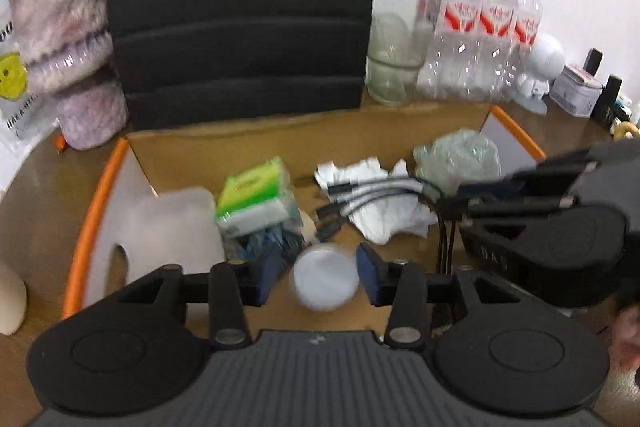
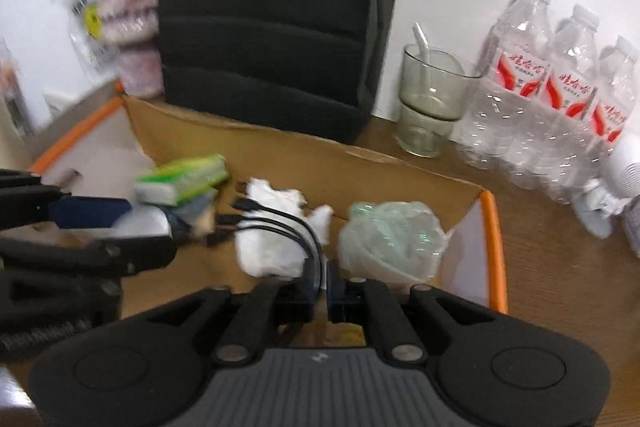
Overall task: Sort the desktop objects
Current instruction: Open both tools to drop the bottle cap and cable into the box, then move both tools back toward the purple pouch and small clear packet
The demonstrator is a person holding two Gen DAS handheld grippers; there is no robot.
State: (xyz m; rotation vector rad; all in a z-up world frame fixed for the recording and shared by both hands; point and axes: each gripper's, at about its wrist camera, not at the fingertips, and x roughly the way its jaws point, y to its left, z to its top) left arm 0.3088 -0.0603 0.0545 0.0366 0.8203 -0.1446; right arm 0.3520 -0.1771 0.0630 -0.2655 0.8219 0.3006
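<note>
I see L gripper (image 1: pixel 324 277) over the cardboard box (image 1: pixel 304 143), jaws apart either side of a white round container (image 1: pixel 325 282); contact w/ pads unclear, blurred. R gripper (image 2: pixel 323 297) jaws nearly closed on black multi-plug cable (image 2: pixel 280 217), which lies across crumpled tissue (image 2: pixel 272 247) mid-box. Green tissue pack (image 1: pixel 256 193) toward box's left side.

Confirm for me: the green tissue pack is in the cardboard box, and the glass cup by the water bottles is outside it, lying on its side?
Not quite. The glass cup stands upright, with a straw-like stick in it, as the right wrist view shows. The rest holds: the green tissue pack lies in the cardboard box, and the cup is outside it beside the water bottles.
</note>
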